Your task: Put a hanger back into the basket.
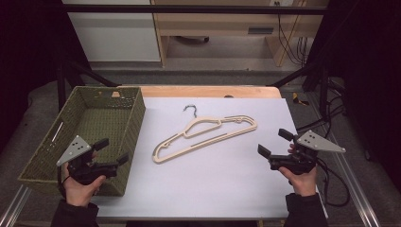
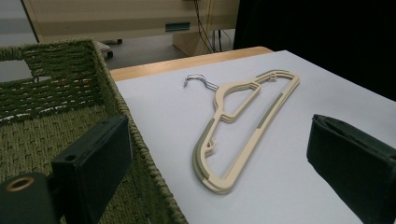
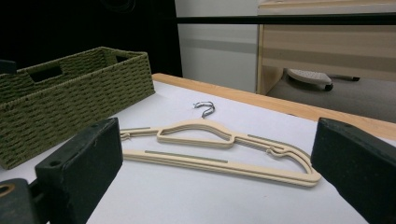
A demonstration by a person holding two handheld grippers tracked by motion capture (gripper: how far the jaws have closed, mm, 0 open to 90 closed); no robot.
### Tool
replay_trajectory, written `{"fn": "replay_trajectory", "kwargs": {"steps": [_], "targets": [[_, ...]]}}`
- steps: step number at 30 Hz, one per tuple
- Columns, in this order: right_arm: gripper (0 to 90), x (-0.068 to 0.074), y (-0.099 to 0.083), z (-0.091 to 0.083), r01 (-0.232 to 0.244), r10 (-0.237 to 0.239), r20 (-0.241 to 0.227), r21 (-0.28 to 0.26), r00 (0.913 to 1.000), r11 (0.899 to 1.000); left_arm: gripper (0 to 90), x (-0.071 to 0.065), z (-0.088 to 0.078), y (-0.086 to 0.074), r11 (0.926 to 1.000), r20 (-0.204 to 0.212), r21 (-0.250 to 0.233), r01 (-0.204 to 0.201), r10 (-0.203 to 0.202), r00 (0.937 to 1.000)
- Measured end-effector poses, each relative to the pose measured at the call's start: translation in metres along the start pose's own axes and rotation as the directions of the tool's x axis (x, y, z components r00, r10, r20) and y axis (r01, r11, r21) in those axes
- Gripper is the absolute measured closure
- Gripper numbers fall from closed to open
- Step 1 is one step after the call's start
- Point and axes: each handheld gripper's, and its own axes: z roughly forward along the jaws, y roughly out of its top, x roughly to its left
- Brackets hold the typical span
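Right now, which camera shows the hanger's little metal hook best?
The high view: the hook curls clear against the white table, above the hanger. The left gripper view shows it far off and thin; the right gripper view shows it small and low.

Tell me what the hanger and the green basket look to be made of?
The hanger looks like smooth cream plastic, probably moulded, with grey-green strips that may be rubbery grip, and a thin dark wire hook, likely metal. It may be several hangers stacked; layered edges show. The basket looks like woven olive cord or paper rope, matte; the braided weave is plain.
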Motion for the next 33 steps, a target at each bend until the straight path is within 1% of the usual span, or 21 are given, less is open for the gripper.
{"fn": "replay_trajectory", "kwargs": {"steps": [4,7,11,12,15,17,19,21,23,25,26,30,33], "targets": [[2.7,0.001,0.000,0.001,0.001,-0.001,-0.005,0.005,1.0000,1.000,7.1,-0.005,0.005,0.005,0.9999,0.001,0.006,-0.010,0.010,1.0000],[2.7,0.002,-0.001,0.002,0.003,-0.003,-0.007,0.011,1.0000,1.000,7.9,-0.010,0.009,0.008,0.9996,0.008,0.012,-0.025,0.025,0.9997],[2.7,0.004,0.000,0.005,0.009,-0.008,-0.009,0.021,0.9999,1.000,8.6,-0.017,0.020,0.013,0.9985,0.023,0.031,-0.046,0.045,0.9987],[2.7,0.004,0.000,0.006,0.013,-0.013,-0.009,0.020,0.9999,1.000,8.6,-0.019,0.024,0.016,0.9977,0.031,0.038,-0.056,0.055,0.9980],[2.7,0.006,0.000,0.007,0.018,-0.018,-0.017,0.025,0.9997,1.000,9.0,-0.026,0.034,0.019,0.9952,0.040,0.063,-0.074,0.072,0.9966],[2.7,0.006,-0.001,0.008,0.013,-0.012,-0.022,0.027,0.9997,1.000,9.0,-0.032,0.042,0.020,0.9914,0.052,0.089,-0.096,0.092,0.9944],[2.7,0.006,-0.001,0.009,0.016,-0.016,-0.025,0.030,0.9996,0.999,9.3,-0.035,0.049,0.022,0.9886,0.056,0.106,-0.107,0.101,0.9933],[2.7,0.007,-0.001,0.009,0.019,-0.019,-0.026,0.032,0.9995,0.999,10.1,-0.039,0.057,0.025,0.9864,0.059,0.117,-0.115,0.108,0.9924],[2.7,0.007,-0.001,0.009,0.022,-0.021,-0.028,0.031,0.9994,0.999,11.6,-0.043,0.068,0.029,0.9838,0.062,0.131,-0.122,0.115,0.9915],[2.7,0.007,-0.001,0.010,0.019,-0.018,-0.029,0.033,0.9994,0.999,11.7,-0.046,0.078,0.032,0.9801,0.070,0.152,-0.128,0.119,0.9904],[2.7,0.008,-0.001,0.010,0.018,-0.017,-0.029,0.033,0.9994,0.999,11.8,-0.049,0.086,0.034,0.9768,0.078,0.168,-0.133,0.122,0.9895],[2.7,0.008,-0.001,0.010,0.019,-0.018,-0.029,0.032,0.9994,0.999,11.9,-0.055,0.110,0.039,0.9701,0.091,0.201,-0.136,0.119,0.9887],[2.7,0.008,-0.001,0.009,0.021,-0.020,-0.032,0.033,0.9993,0.999,12.5,-0.055,0.129,0.040,0.9680,0.102,0.215,-0.130,0.110,0.9887]]}}
